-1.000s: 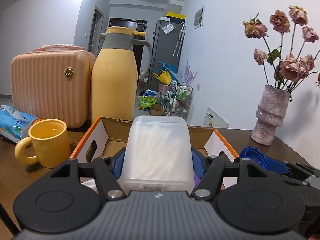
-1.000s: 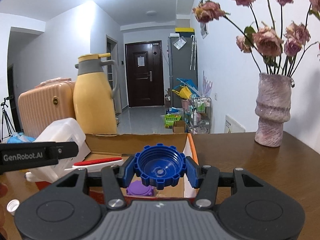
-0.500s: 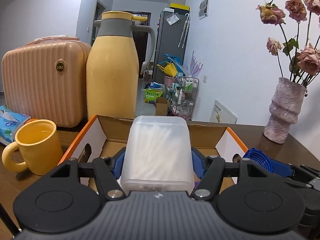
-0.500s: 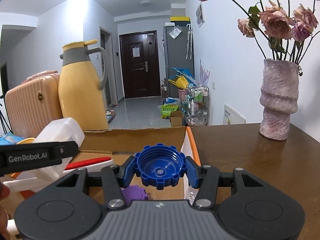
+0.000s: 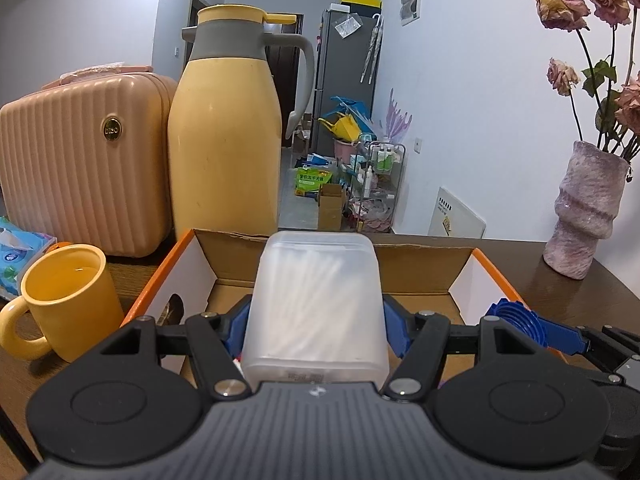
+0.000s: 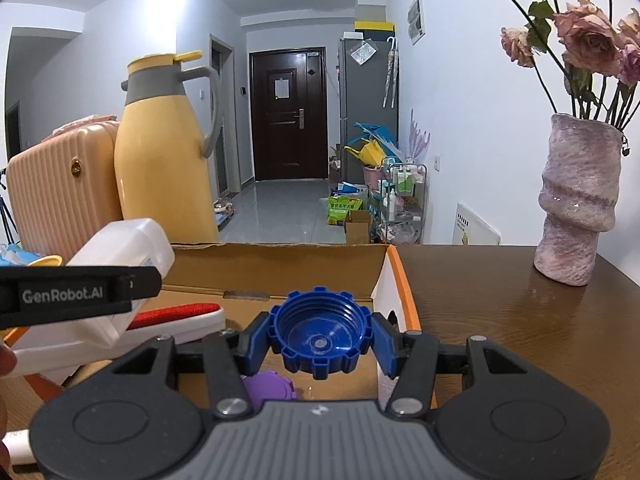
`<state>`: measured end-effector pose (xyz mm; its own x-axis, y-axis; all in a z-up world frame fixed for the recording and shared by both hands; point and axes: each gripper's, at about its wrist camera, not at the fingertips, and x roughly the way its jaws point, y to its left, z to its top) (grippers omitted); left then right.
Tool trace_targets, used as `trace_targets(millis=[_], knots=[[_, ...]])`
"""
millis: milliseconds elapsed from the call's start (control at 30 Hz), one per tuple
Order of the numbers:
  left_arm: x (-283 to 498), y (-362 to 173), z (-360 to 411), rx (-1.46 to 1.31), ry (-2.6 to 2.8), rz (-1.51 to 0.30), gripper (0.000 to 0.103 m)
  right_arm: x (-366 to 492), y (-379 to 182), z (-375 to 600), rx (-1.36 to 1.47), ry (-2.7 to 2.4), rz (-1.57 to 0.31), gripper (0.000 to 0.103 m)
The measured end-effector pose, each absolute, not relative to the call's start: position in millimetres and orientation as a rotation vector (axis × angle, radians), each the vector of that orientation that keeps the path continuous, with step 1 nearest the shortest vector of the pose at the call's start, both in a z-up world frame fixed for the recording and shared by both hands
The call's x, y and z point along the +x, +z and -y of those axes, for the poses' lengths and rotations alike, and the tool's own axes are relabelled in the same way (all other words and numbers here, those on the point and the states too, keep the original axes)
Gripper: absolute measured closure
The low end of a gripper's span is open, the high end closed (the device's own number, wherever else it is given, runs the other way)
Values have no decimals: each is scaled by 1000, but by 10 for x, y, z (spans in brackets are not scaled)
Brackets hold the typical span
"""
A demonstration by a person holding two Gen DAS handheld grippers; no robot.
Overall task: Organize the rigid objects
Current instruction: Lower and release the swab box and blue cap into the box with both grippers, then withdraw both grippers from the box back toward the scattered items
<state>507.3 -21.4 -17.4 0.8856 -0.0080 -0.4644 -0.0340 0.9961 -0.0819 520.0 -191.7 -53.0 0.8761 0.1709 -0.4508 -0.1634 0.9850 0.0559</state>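
My left gripper is shut on a frosted plastic box of cotton swabs, held over the open cardboard box with the orange rim. In the right wrist view the same swab box hangs at the left, above a white brush with a red pad. My right gripper is shut on a blue ribbed cap, hollow side facing me, over the right part of the cardboard box. A purple cap lies on the box floor beneath it. The blue cap also shows at the right of the left wrist view.
A yellow mug, a tall yellow thermos jug, a peach ribbed case and a tissue pack stand left of the box. A pink vase of dried roses stands on the brown table at the right.
Both grippers have moved forward over the cardboard box, each keeping hold of its object. The jug, case and vase now look nearer and larger.
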Motion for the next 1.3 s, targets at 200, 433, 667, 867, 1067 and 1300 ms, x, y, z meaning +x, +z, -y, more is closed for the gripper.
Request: trace_targets(millis=[200,433,667,867,1067,1300], knots=[[5092,-203,204,-76,21,-501,37,5212,-571,1895,5,188,-497,51],[5042,-177,187,-79,43,-488,3,5194,-555,1929,18,165,-484,19],[4930,-99,176,-93,84,-432,0,5172,-531,1979,34,132,-467,0],[4926,-91,171,-104,96,-433,0,5159,-527,1959,32,135,-473,0],[4909,-90,162,-114,93,-435,0,5127,-507,1950,33,133,-474,0],[4778,-33,135,-126,87,-404,0,4982,-454,1961,31,120,-441,0]])
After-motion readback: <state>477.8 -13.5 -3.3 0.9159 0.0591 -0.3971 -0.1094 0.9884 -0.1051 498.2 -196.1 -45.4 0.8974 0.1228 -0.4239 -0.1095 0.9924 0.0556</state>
